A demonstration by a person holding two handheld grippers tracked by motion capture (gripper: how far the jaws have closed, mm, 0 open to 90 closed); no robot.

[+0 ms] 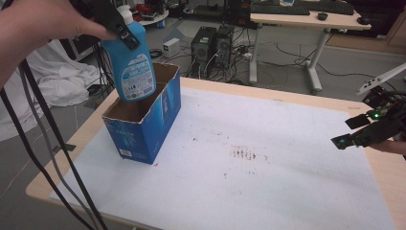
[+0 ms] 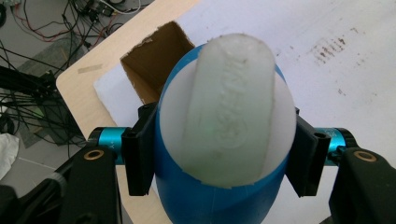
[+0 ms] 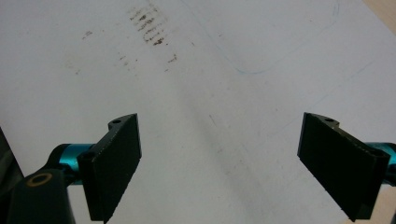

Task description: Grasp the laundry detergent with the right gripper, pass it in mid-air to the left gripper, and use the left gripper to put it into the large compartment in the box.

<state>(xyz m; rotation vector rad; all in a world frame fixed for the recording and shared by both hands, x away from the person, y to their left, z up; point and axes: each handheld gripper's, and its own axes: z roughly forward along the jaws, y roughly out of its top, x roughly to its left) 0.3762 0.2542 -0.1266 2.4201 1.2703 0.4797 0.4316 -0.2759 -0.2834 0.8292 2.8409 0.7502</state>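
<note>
The blue bottle [image 2: 219, 196] is clamped at its neck by the left tool [image 2: 219, 154] and hangs tilted over the open cardboard box [image 1: 143, 129] — its base is just inside the opening. Further right, the right tool [image 3: 219, 163] is spread wide and empty above the white worktop [image 1: 268, 163].

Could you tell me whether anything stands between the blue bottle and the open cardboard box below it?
Nothing visible does. The left gripper holds the blue bottle tilted, its base at the mouth of the open box. The part of the box's inside that shows looks empty; the bottle hides the rest.
</note>
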